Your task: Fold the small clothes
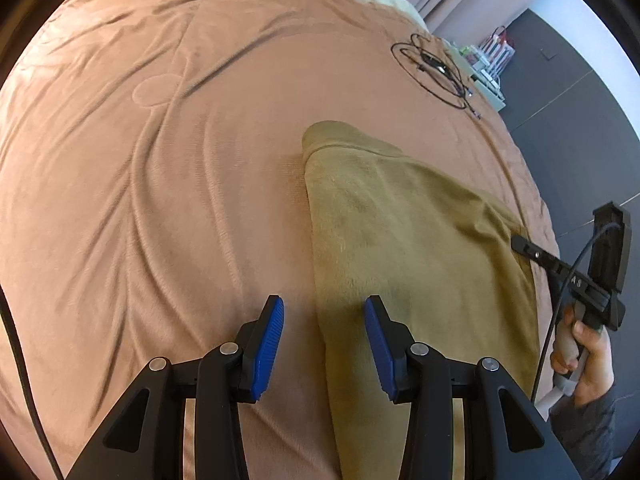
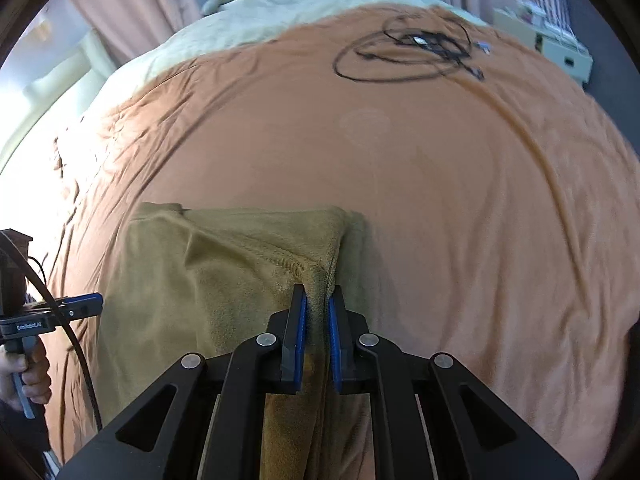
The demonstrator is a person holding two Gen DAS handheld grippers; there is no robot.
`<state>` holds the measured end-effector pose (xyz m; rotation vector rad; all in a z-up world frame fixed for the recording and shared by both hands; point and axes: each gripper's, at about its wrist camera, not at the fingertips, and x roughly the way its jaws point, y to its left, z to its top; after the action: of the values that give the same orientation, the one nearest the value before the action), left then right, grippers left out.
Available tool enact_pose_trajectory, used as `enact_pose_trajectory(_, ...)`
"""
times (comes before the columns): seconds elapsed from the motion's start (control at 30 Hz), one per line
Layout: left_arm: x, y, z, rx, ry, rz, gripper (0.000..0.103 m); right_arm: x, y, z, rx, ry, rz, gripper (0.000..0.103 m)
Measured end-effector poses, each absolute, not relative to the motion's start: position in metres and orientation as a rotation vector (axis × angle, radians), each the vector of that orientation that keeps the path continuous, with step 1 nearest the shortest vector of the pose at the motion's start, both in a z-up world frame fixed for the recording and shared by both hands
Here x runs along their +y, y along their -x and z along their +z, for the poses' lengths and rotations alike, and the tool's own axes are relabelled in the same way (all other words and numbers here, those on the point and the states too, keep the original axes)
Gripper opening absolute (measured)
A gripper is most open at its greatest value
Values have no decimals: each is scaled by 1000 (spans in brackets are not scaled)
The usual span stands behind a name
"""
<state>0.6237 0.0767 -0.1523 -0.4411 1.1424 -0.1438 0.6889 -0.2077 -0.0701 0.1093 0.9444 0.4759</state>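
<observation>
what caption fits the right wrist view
Right gripper pinching a fold of the tan cloth on the orange blanket.

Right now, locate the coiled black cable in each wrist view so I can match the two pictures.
Left wrist view: the coiled black cable lies upper right, on the far side of the pink-brown bedspread.
Right wrist view: it lies top centre-right, slightly blurred.
Shared landmark: the tan garment, lower right in the left view, lower left in the right.
</observation>
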Motion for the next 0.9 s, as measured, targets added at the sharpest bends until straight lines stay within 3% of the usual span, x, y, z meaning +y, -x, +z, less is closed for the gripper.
enact_pose_trajectory(0.47,78,-665,-157,1135,440,-101,46,-220,-716,-90,1004,-359,636,14)
enact_pose_trajectory(0.6,78,-678,-161,1139,428,-85,46,-219,-730,-95,1015,-393,645,27)
enact_pose_trajectory(0.73,77,-689,-163,1132,409,-73,46,-217,-746,-97,1014,-384,625,27)
enact_pose_trajectory(0.8,77,-695,-163,1130,404,-65,46,-216,-746,-93,996,-350,587,21)
enact_pose_trajectory(0.83,78,-697,-163,1129,403,-62,46,-215,-745,-89,966,-322,555,7)
enact_pose_trajectory(0.9,79,-700,-162,1123,400,-60,46,-221,-740,-81,919,-301,509,4)
